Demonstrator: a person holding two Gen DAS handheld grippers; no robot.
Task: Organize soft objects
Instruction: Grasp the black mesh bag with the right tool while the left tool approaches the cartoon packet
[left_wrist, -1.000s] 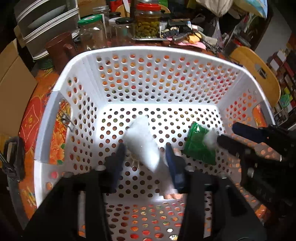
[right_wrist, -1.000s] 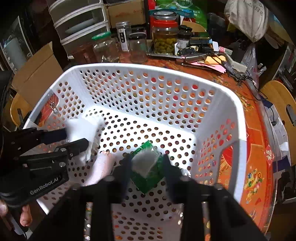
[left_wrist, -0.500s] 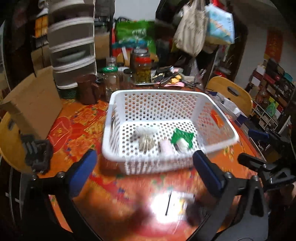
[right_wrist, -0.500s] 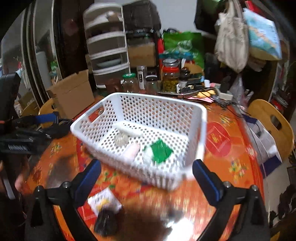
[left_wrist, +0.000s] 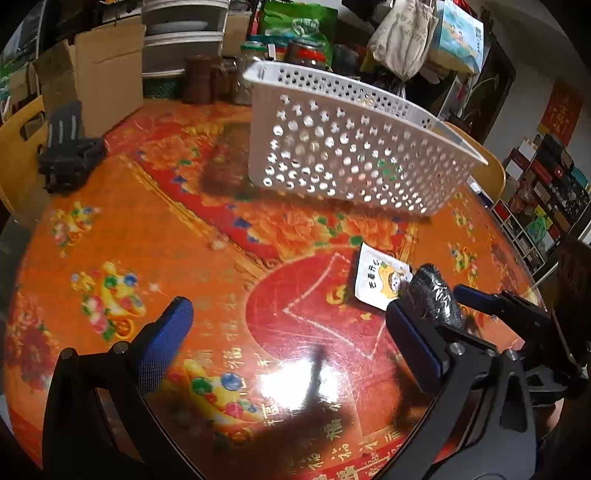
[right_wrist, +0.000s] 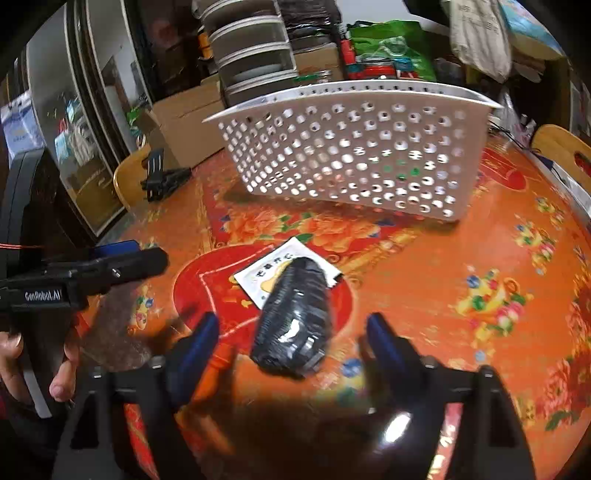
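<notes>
Both grippers have pulled out of the basket and dropped low. The right gripper, jaws wide, now brackets a black wrapped bundle lying partly on a white packet; the left gripper hangs wide and empty. Beyond them, the basket seemingly keeps its green item, so the bundle looks next.

The worktop is glossy orange and red with flower prints. At 12 o'clock, the basket is white, dotted with round holes. The bundle is shiny black; the packet beneath is white with yellow artwork.
</notes>
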